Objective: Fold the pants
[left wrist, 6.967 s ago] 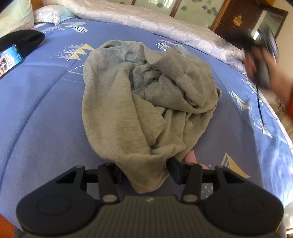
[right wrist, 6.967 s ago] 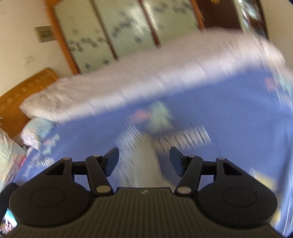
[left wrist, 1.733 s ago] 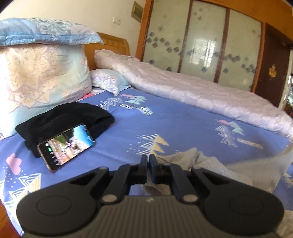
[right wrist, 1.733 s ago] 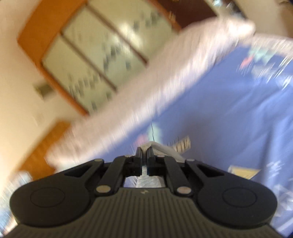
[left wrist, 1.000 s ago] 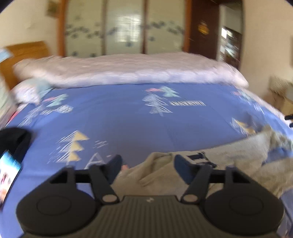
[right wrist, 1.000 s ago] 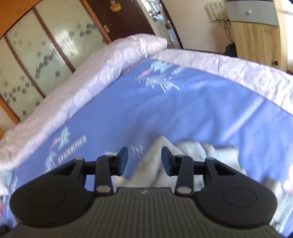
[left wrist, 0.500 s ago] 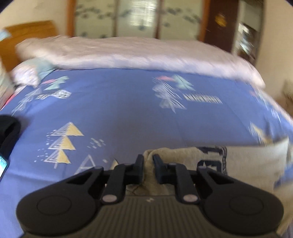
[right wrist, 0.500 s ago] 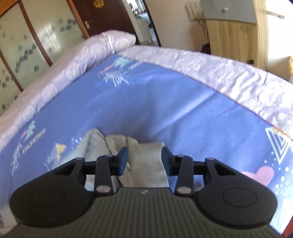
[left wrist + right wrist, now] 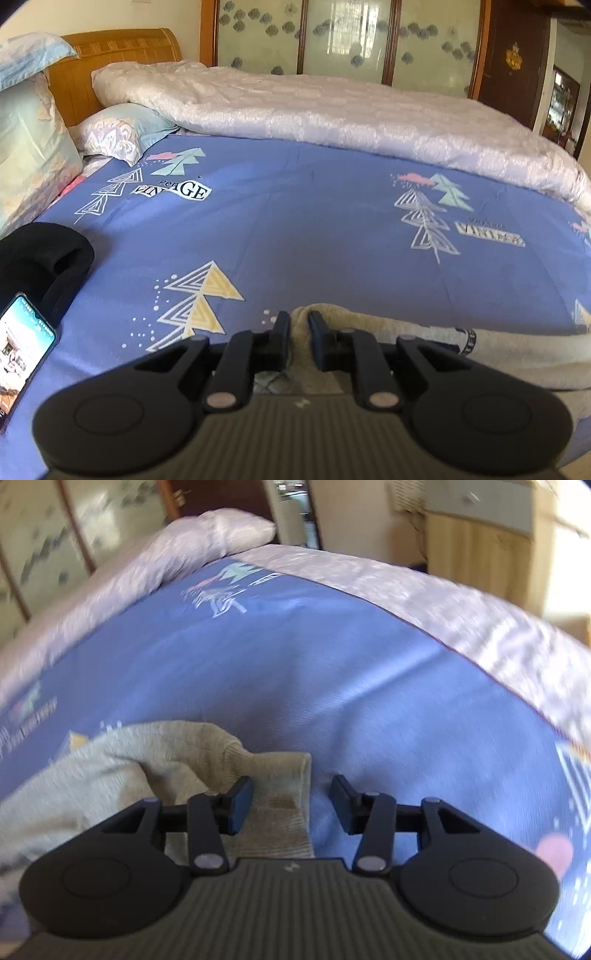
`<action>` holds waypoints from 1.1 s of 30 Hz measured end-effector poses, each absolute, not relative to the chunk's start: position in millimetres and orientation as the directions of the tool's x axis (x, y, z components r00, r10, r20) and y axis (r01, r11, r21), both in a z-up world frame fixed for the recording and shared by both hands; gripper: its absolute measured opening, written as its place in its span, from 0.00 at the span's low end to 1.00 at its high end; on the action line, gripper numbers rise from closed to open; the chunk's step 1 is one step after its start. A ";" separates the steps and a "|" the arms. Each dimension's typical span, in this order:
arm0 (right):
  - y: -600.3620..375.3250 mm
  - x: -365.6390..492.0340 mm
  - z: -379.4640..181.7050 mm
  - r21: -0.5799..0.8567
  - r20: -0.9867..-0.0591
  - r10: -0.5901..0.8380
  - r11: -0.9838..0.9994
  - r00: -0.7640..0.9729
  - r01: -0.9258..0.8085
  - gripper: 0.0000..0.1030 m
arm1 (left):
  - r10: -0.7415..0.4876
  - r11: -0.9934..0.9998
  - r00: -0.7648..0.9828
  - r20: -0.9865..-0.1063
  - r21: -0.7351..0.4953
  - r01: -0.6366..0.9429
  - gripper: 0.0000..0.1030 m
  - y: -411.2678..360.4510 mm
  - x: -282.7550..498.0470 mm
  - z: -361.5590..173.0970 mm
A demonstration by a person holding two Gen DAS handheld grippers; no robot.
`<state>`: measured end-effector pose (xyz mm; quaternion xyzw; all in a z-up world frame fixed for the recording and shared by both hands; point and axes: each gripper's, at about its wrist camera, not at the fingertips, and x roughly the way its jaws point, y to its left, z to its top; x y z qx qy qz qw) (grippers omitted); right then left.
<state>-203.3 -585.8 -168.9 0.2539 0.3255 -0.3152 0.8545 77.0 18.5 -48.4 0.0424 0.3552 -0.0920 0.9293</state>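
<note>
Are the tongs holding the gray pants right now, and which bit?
The left tongs pinch a raised fold at the edge of the gray pants. The right tongs are open above a cuff, gripping nothing.

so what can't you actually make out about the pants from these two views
- Full layout of the grey pants: left wrist view, the left gripper body and the right edge cut them off.
- The fabric pinched by the left gripper: hidden between its fingers.
- The cuff under the open right gripper: right wrist view, motion-blurred, partly behind the gripper body.
- The dark label: too small to read.
</note>
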 end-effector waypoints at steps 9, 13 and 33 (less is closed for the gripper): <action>-600.6 -172.9 -95.4 0.133 -0.518 -0.540 0.715 0.663 0.686 0.09 | -0.098 0.989 0.787 -0.609 0.032 0.148 0.13 29.9 76.6 -36.2; -625.2 -144.2 -80.3 0.158 -0.495 -0.564 0.690 0.661 0.706 0.10 | -0.068 0.992 0.786 -0.615 0.044 0.121 0.13 24.8 89.0 -42.3; -489.5 -189.2 -104.1 0.547 -0.569 -0.027 0.734 0.822 0.403 0.37 | -0.075 0.997 0.732 -0.677 -0.070 0.038 0.51 127.1 -10.2 -39.1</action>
